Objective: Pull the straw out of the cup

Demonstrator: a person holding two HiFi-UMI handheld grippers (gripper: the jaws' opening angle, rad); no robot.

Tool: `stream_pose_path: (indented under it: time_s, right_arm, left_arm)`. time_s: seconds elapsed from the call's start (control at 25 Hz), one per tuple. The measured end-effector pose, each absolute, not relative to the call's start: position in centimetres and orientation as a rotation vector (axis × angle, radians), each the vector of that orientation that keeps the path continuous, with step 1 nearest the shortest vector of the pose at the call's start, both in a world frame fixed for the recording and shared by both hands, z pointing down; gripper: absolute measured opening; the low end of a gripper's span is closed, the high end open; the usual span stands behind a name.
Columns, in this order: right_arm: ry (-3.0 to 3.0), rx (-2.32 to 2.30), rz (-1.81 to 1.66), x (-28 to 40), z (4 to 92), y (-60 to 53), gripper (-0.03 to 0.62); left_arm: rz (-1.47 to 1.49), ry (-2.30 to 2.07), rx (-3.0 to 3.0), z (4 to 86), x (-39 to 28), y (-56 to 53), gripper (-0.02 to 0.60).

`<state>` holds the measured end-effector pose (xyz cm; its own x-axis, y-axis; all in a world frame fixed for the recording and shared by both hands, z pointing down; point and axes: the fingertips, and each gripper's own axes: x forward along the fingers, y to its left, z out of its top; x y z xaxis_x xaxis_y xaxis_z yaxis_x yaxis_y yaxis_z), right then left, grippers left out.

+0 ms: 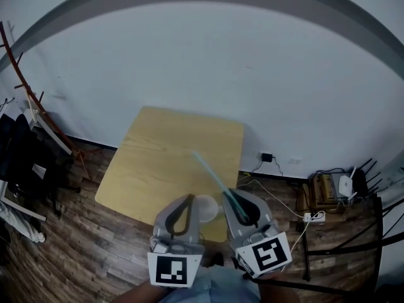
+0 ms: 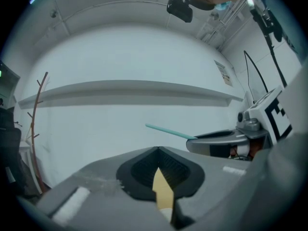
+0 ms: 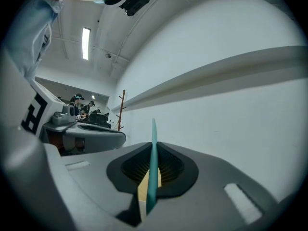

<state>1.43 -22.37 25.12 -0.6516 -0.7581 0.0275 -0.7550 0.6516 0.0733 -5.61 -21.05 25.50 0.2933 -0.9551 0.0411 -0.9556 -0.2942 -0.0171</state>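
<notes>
A teal straw slants up and away over the wooden table, and my right gripper is shut on its lower end. In the right gripper view the straw stands straight up between the closed pads. A white cup shows between the two grippers near the table's front edge, partly hidden by them. My left gripper is beside it with its jaws closed tip to tip; I see nothing held in them. From the left gripper view the straw pokes out of the right gripper.
A coat rack with dark clothes stands at the left. Cables and a power strip lie on the wood floor at the right, beside a small shelf with a router and a black metal frame. A pale wall is behind.
</notes>
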Motion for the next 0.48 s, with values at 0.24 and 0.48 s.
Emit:
stream_pose_path:
  time_s: [0.24,0.48]
  right_arm:
    - [-2.774,1.319,-0.073,1.65,25.40,-22.40,0.028]
    - [-2.769,1.326,-0.063,1.26,25.39,-21.93,0.028]
  left_arm:
    - [0.096,-1.819,2.541,25.87,-5.43,-21.20,0.020]
    - [0.094,-1.813,2.562,25.80,-5.59,-20.98,0.020]
